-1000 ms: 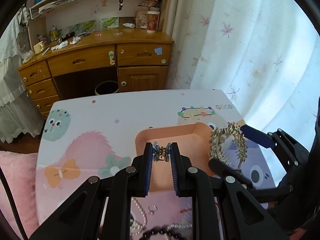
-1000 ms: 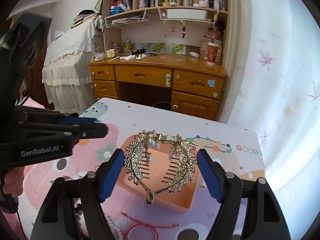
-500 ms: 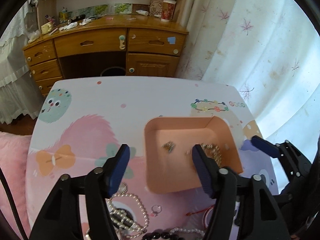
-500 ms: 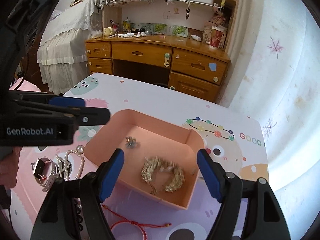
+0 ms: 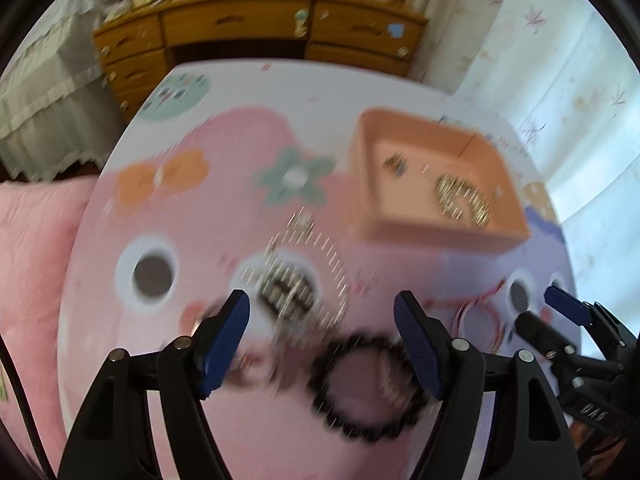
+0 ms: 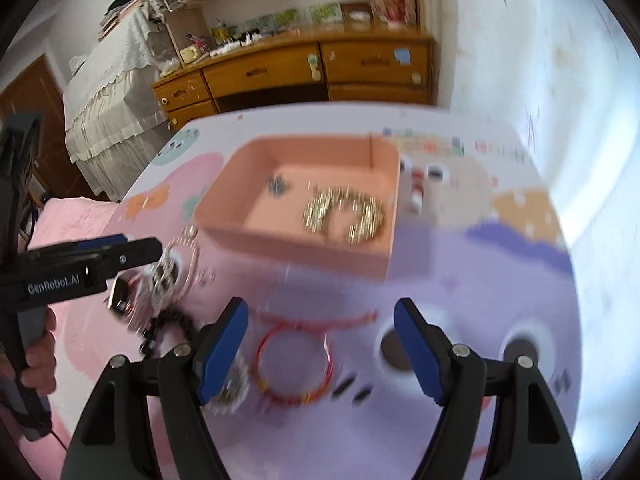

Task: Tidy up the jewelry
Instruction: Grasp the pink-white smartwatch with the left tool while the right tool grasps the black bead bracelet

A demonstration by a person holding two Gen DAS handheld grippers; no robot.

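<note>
A fresh pick is being set up. The left gripper (image 5: 322,340), its jaws just opened wide with nothing held, is aimed over the blurred pearl tangle (image 5: 294,292) and dark bead bracelet (image 5: 366,388). The right gripper (image 6: 320,346), wide and empty, frames the red bracelet (image 6: 294,368), which must be closed on next. The gold tiara (image 6: 344,220) lies in the pink tray (image 6: 280,246). Small pieces are smeared beyond identification.

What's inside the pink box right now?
Inside the pink box: a gold tiara-style comb and a small hair clip, lying apart on the bottom. The near wall covers a strip of the floor behind it.
</note>
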